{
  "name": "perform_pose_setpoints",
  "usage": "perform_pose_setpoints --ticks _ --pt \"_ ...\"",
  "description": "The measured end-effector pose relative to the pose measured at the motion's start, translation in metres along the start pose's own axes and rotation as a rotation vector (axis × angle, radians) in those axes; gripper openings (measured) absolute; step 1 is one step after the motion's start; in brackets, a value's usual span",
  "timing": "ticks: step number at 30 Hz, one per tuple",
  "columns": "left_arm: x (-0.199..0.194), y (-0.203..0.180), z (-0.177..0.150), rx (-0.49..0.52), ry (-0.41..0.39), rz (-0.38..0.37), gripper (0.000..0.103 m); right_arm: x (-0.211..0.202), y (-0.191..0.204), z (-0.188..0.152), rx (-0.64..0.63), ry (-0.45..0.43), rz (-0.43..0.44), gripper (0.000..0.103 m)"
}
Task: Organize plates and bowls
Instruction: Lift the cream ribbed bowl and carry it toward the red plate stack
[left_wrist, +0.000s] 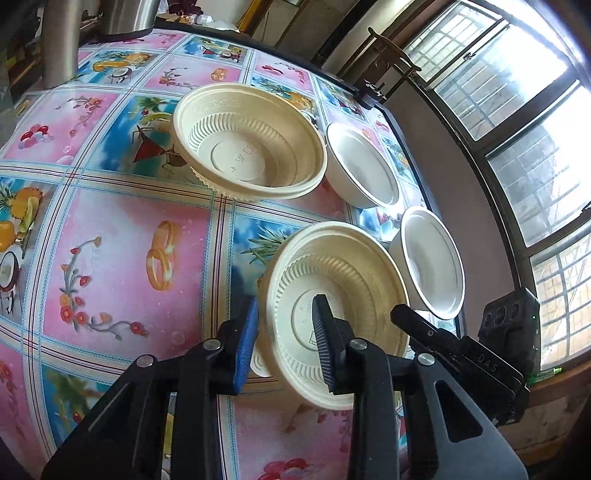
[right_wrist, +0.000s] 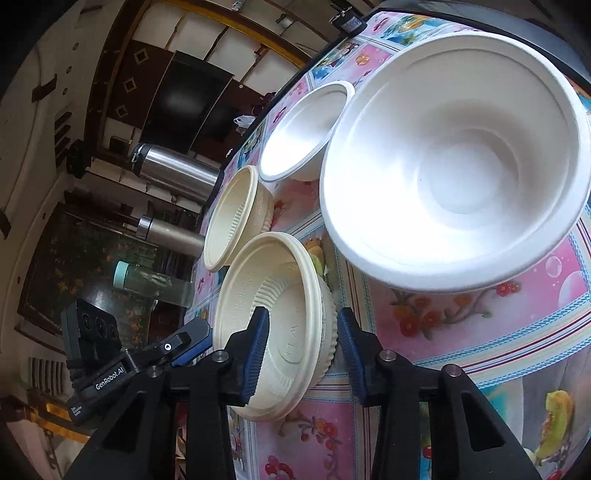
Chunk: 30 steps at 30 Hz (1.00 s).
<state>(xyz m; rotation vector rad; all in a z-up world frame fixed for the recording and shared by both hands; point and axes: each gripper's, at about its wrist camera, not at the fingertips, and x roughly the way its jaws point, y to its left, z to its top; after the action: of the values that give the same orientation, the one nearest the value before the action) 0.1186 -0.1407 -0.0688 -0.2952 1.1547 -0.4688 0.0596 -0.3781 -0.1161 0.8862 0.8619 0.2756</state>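
Left wrist view: your left gripper (left_wrist: 284, 343) pinches the near cream ribbed plastic bowl's (left_wrist: 354, 280) rim by the table's (left_wrist: 122, 236) window edge; your right gripper (right_wrist: 301, 350) straddles its opposite rim, narrowed.

Steel kettle (right_wrist: 173, 171), steel flask (right_wrist: 170, 234), clear bottle (right_wrist: 153, 282)

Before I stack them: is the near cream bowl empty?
Empty: the near cream bowl shows only its bare ribbed inside, apart from the left gripper's finger reaching in over the rim.
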Motion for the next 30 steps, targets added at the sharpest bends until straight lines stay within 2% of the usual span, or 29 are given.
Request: perform_pose_setpoints --ticks 2,7,15,27,28,29,30 --pt "0.001 0.000 -0.001 0.008 -0.001 0.018 0.021 -0.001 -0.001 0.000 0.000 -0.008 -0.008 0.030" --pt "0.001 -0.001 -0.002 0.019 -0.005 0.030 0.016 -0.003 -0.004 0.000 -0.008 -0.026 -0.046 0.013" --pt "-0.002 0.001 -0.001 0.006 -0.002 0.004 0.016 -0.003 -0.003 0.000 -0.022 -0.039 -0.073 0.011" --pt "0.014 -0.003 -0.004 0.020 0.028 0.038 0.016 -0.002 -0.003 0.000 -0.032 -0.040 -0.084 0.009" --pt "0.013 -0.002 -0.003 0.021 0.025 0.042 0.015 -0.001 -0.003 0.000 -0.032 -0.041 -0.085 0.009" --pt "0.013 -0.002 -0.004 0.025 0.022 0.047 0.007 -0.001 -0.003 0.000 -0.033 -0.041 -0.085 0.009" --pt "0.012 -0.002 -0.004 0.029 0.018 0.052 0.007 -0.002 -0.003 0.000 -0.033 -0.041 -0.085 0.009"
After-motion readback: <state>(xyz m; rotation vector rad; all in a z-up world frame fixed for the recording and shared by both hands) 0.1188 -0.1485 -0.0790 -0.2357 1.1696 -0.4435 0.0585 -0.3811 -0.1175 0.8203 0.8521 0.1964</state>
